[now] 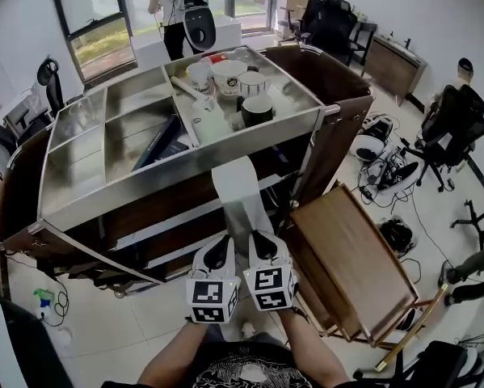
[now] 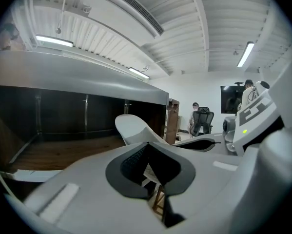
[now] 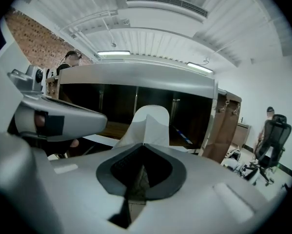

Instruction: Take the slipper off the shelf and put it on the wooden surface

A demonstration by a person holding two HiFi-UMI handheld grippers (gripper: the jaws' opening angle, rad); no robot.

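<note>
The left gripper and the right gripper sit side by side. Both have their jaws squeezed tight on one end of the white slipper. Its other end points into the shelf. The wooden surface is just to the right.

This is an office workroom: black swivel chairs stand about the pale tiled floor, loose cables lie beside them, strip lights and an air vent run along the slatted ceiling, and a dark screen hangs on the wall.
</note>
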